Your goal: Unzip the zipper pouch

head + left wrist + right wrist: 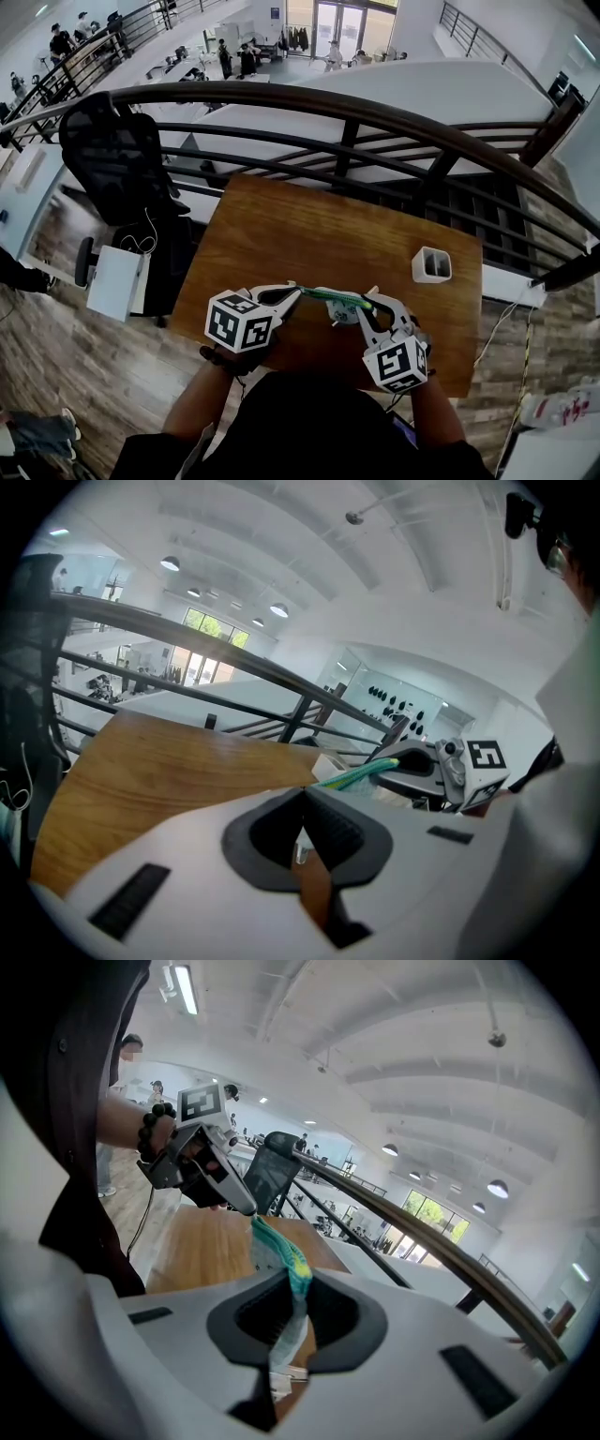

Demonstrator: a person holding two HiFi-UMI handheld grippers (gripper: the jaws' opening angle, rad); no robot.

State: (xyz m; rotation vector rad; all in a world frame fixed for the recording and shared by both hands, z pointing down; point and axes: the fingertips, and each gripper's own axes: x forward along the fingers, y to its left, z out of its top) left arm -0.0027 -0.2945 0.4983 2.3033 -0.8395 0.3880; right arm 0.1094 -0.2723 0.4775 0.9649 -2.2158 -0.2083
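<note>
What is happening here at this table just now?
A person holds a zipper pouch over the wooden table with two grippers. The right gripper is shut on one end of it; the left gripper is shut on what looks like the zipper pull. The pouch hangs stretched between them.

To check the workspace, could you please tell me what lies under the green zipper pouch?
Only brown wooden table shows below the green zipper pouch; the spot directly beneath is hidden by it, the left tool and right tool.
</note>
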